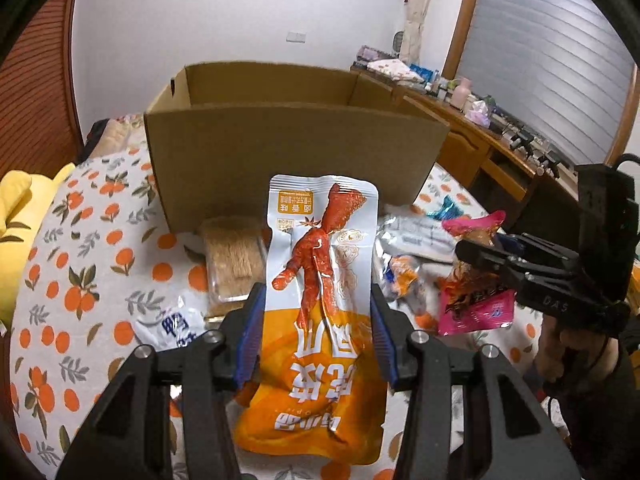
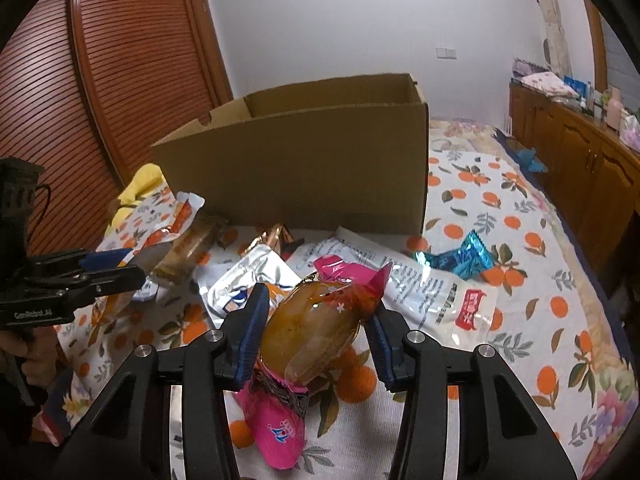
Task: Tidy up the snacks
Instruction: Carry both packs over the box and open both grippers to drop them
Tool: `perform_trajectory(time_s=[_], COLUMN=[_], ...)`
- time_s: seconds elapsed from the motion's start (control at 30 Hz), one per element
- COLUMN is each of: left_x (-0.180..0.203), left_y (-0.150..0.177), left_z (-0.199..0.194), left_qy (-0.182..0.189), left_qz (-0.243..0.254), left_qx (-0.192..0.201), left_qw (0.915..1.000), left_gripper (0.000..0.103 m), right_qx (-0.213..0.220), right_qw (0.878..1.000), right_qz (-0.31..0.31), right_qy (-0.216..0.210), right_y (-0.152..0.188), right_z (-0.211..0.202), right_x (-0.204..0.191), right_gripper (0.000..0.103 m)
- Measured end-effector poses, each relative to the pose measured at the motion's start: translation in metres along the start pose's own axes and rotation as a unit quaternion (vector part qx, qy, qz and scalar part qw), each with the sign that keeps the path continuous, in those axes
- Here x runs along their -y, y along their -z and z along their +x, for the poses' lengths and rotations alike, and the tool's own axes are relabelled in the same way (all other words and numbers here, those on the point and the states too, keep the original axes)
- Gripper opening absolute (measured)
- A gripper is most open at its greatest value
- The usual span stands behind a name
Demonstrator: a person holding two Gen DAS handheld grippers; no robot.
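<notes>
My left gripper (image 1: pixel 316 312) is shut on an orange and white snack pouch (image 1: pixel 320 280) and holds it above the bed, in front of an open cardboard box (image 1: pixel 296 160). My right gripper (image 2: pixel 316 316) is shut on a pink packet holding a brown snack (image 2: pixel 312 332). The right gripper shows in the left wrist view (image 1: pixel 480 252) with that pink packet (image 1: pixel 476 304). The left gripper shows in the right wrist view (image 2: pixel 120 268) with the orange pouch (image 2: pixel 176 224). The box (image 2: pixel 304 176) stands just beyond both.
Several loose snack packets lie on the orange-print bedsheet (image 2: pixel 520 280): a cracker tray (image 1: pixel 232 260), a silver pouch (image 2: pixel 256 276), a large white bag (image 2: pixel 432 288), a blue wrapper (image 2: pixel 460 260). A yellow pillow (image 1: pixel 16 216) is left. A wooden sideboard (image 1: pixel 480 148) runs along the right.
</notes>
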State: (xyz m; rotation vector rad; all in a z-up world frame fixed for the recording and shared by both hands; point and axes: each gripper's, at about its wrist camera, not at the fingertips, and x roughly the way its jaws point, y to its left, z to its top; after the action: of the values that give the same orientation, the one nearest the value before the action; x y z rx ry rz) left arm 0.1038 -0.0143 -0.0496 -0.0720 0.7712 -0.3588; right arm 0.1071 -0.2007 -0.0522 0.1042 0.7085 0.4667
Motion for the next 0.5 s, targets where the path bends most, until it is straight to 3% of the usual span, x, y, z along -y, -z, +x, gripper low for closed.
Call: perform_trajectory(time_s=[0.5], left_x=[-0.007], left_y=[-0.047], left_z=[-0.021], left_qy=[-0.012], left_qz=[0.013], left_qx=[0.044], left_qw=[0.9989], left_gripper=[0.048], right_qx=[0.033], right_qw=[0.999], right_qz=[-0.029], right_qy=[0.002], right_y=[-0.042], right_z=[-0.017], right_x=[-0.008], right_gripper=[0.047])
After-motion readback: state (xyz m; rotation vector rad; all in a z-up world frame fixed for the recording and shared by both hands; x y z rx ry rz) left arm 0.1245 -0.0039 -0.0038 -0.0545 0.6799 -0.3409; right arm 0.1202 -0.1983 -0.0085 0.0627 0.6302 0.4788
